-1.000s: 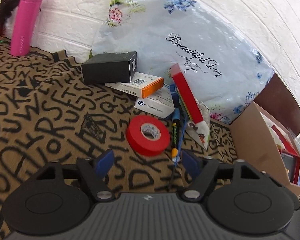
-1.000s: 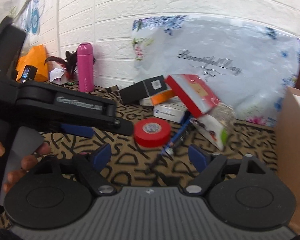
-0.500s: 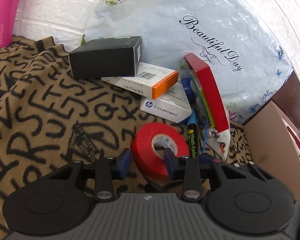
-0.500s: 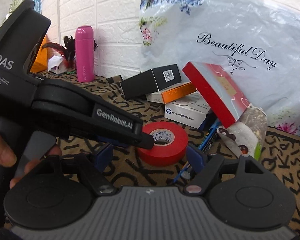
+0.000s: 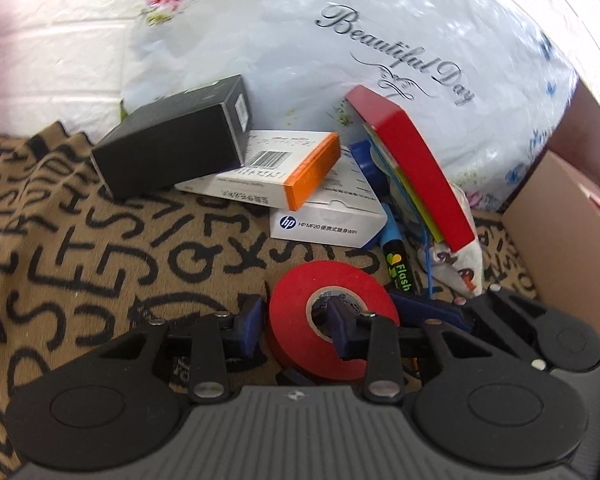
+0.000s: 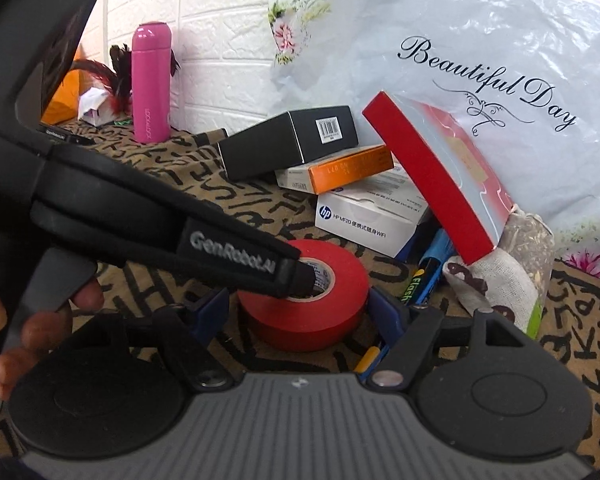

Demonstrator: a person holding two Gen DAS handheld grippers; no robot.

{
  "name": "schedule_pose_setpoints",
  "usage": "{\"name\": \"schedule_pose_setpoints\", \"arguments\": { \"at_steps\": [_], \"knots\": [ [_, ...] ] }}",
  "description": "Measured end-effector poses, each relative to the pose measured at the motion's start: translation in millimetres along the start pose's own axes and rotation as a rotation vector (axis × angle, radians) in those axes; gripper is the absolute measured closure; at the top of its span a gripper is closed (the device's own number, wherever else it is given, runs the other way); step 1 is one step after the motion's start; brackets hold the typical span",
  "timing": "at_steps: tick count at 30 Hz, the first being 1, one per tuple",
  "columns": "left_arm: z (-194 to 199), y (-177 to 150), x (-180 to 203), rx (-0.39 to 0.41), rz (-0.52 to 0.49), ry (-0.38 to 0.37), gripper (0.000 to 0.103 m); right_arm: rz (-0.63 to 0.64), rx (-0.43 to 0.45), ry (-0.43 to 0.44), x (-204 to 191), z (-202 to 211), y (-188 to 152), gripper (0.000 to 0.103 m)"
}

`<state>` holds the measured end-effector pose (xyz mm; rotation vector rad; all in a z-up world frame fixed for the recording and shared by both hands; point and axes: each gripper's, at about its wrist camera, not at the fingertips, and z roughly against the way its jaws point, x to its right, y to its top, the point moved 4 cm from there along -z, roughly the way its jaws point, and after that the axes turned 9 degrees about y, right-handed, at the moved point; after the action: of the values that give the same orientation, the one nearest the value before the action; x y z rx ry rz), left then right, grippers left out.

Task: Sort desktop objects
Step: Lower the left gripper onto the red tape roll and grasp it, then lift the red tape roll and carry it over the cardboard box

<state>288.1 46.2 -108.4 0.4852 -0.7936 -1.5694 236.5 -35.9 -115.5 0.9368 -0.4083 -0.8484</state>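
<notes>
My left gripper (image 5: 294, 328) pinches the near-left wall of the red tape roll (image 5: 332, 292), one finger down its hole. The roll lies flat on the cloth. My right gripper (image 6: 300, 314) waits spread around it.

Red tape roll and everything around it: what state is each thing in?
Red tape roll: flat on cloth, wall pinched.
Left tool: shut on the roll, one finger in the core.
Right tool: open, straddling the roll.
Black box: tilted on orange-ended carton.
Red flat box: leaning.
</notes>
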Motion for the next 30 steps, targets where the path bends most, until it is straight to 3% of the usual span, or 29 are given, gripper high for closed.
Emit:
{"name": "schedule_pose_setpoints", "arguments": {
  "at_steps": [7,17,24,30],
  "knots": [
    [17.8,-13.0,9.0,-0.005,-0.034,0.052,0.070,-0.005,-0.020,0.013,-4.4,11.4,-4.3,0.034],
    [70.7,-56.4,18.7,-0.029,0.053,0.061,0.072,0.097,-0.035,0.044,-40.6,63.2,-30.0,0.034],
    [109.7,-83.1,49.1,-0.010,0.074,0.023,0.072,0.113,-0.009,0.028,-52.7,117.5,-50.8,0.034],
    [136.8,-89.4,95.5,0.022,0.008,-0.026,0.072,0.072,0.050,-0.029,-42.5,171.0,-66.2,0.034]
  ]
}}
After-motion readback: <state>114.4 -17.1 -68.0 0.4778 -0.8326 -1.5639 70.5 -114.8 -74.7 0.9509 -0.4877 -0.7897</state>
